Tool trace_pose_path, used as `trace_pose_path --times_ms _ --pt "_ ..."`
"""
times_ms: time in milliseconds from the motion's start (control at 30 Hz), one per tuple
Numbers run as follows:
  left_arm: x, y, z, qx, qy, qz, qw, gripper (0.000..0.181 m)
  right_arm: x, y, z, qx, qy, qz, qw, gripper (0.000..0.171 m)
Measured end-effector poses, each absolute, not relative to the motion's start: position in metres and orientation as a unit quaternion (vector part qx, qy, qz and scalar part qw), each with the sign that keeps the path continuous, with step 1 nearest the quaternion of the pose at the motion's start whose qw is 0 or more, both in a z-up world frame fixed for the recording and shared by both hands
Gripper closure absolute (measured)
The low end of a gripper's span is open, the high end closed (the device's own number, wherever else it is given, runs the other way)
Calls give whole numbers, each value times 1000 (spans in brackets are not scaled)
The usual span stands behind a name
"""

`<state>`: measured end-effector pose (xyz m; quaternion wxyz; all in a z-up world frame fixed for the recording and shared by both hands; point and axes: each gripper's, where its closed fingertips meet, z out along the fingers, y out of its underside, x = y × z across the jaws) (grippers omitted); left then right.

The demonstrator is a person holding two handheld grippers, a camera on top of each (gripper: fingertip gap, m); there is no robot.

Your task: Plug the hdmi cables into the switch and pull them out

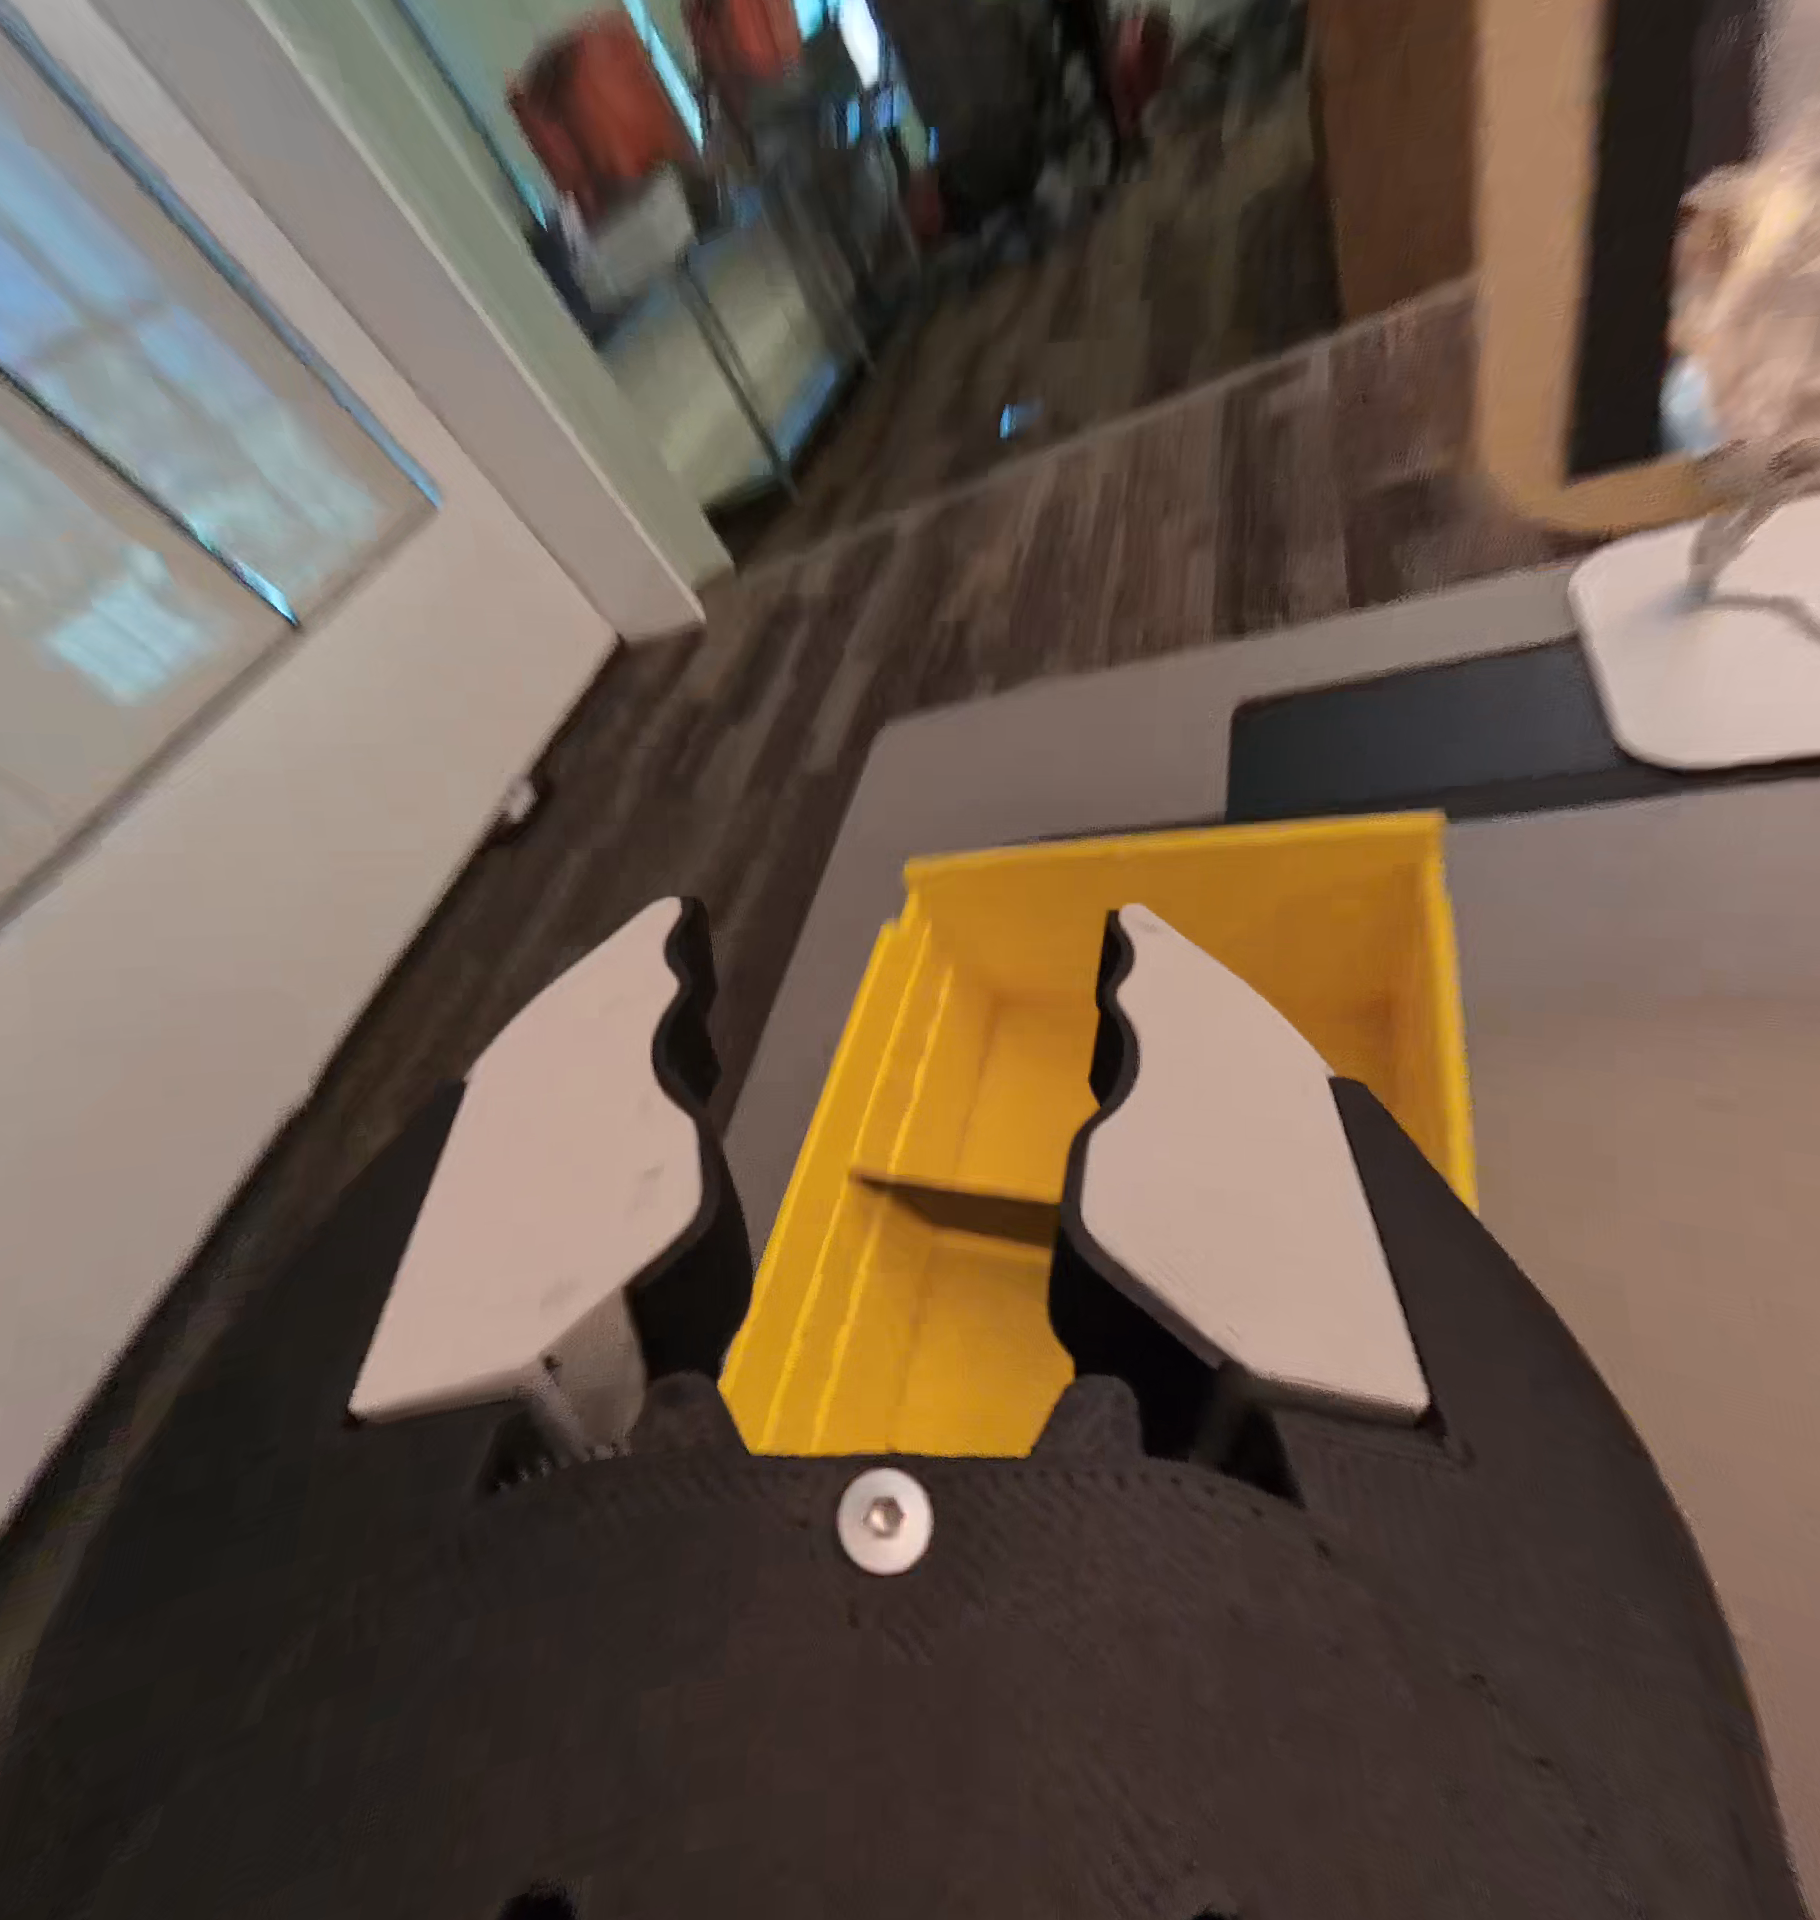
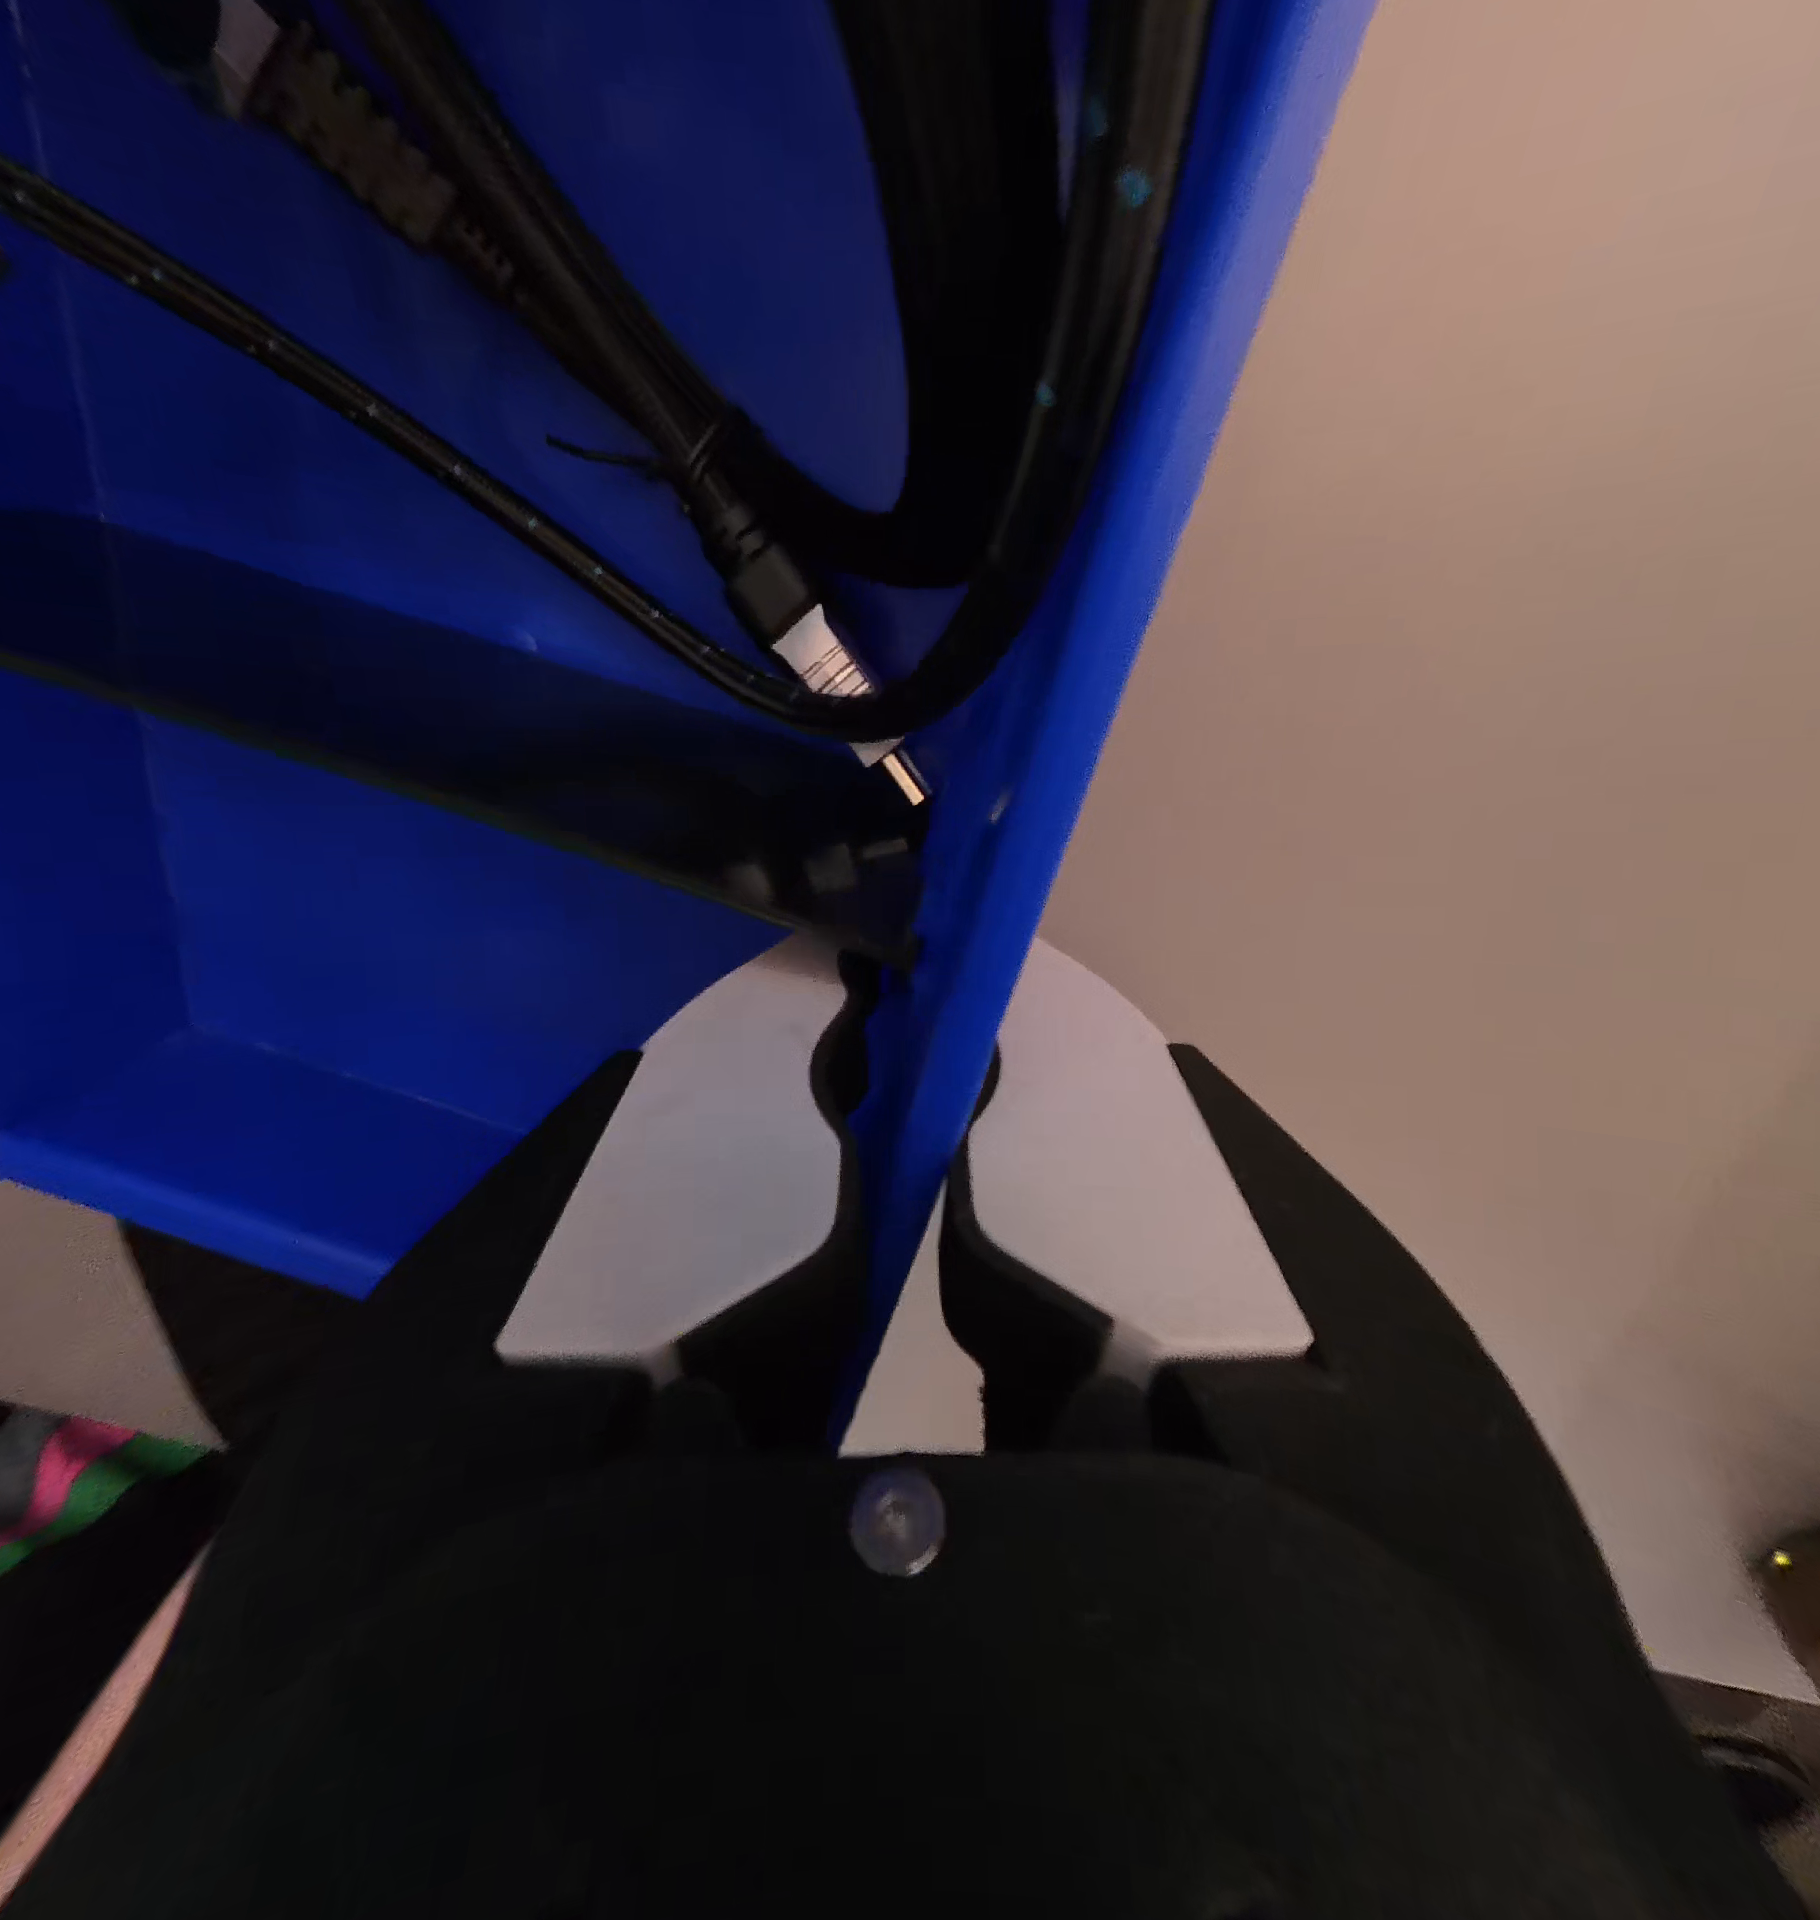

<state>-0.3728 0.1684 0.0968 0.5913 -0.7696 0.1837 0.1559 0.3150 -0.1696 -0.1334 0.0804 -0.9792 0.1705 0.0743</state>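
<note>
My left tongs (image 1: 901, 925), spread wide and holding nothing, hover over a yellow divided bin (image 1: 1176, 997) at the corner of the grey bench (image 1: 1633, 1091). My right tongs (image 2: 921, 997) pinch the side wall of a blue bin (image 2: 1041, 831). Inside it lie coiled black HDMI cables (image 2: 615, 343), one metal plug (image 2: 821, 649) against that wall.
</note>
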Motion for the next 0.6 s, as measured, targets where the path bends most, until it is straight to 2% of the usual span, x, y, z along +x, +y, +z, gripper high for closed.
trace_pose_path --times_ms 133,300,433,533,600 --pt "-468 172 38 -872 87 93 473 106 291 -151 -133 -982 161 79 52 162" --pt "-531 155 -43 -933 18 -69 352 116 250 -113 -132 -988 124 78 55 163" --pt "-524 145 -85 -952 25 -147 267 132 207 -85 -132 -990 108 74 60 162" --pt "-505 136 -116 -966 64 -173 184 166 171 -65 -132 -989 108 75 68 162" --pt "-497 136 -124 -968 108 -154 168 170 146 -53 -132 -989 105 78 71 161"
